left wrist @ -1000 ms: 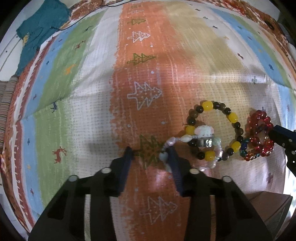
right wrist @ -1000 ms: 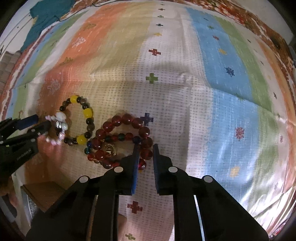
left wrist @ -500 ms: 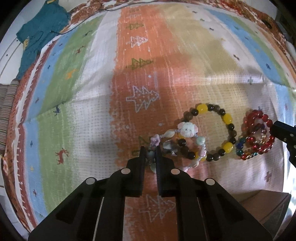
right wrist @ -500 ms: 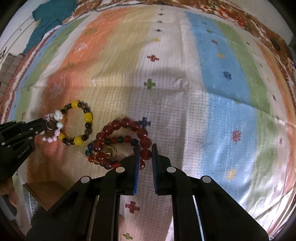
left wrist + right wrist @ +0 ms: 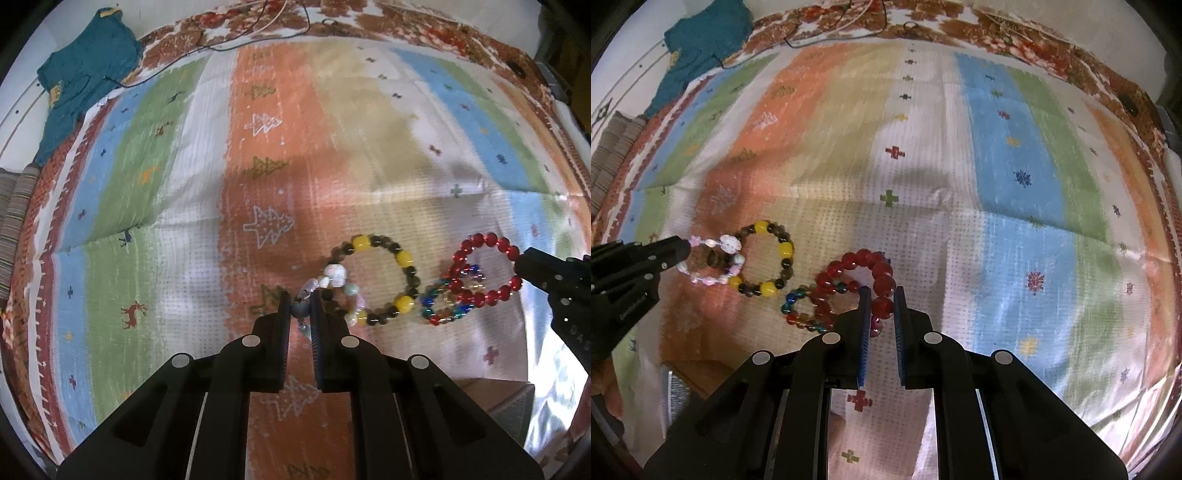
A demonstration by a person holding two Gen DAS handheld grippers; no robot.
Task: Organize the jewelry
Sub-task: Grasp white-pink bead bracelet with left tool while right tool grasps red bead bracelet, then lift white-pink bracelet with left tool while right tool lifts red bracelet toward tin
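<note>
Several bead bracelets lie on a striped blanket. My left gripper (image 5: pixel 300 309) is shut on the pale pink-and-white bracelet (image 5: pixel 334 276), pinching one of its beads and lifting that end. This bracelet (image 5: pixel 716 258) overlaps a dark bracelet with yellow beads (image 5: pixel 384 280), which lies flat (image 5: pixel 768 258). My right gripper (image 5: pixel 881 308) is shut on a big bead of the red bracelet (image 5: pixel 860 269), which stands raised as a ring (image 5: pixel 484 273). A small multicoloured bracelet (image 5: pixel 799 310) lies under the red one (image 5: pixel 443 306).
The striped blanket (image 5: pixel 155 184) covers most of both views. A teal garment (image 5: pixel 81 77) and thin cables (image 5: pixel 236 37) lie at the far left edge. A brown box corner (image 5: pixel 498 398) sits near the lower right, by the blanket's near edge.
My left gripper's jaws closed on the pale bracelet and raised it. The right gripper lifted the red bracelet, which now stands up as an open ring. Both views have pulled back from the blanket.
</note>
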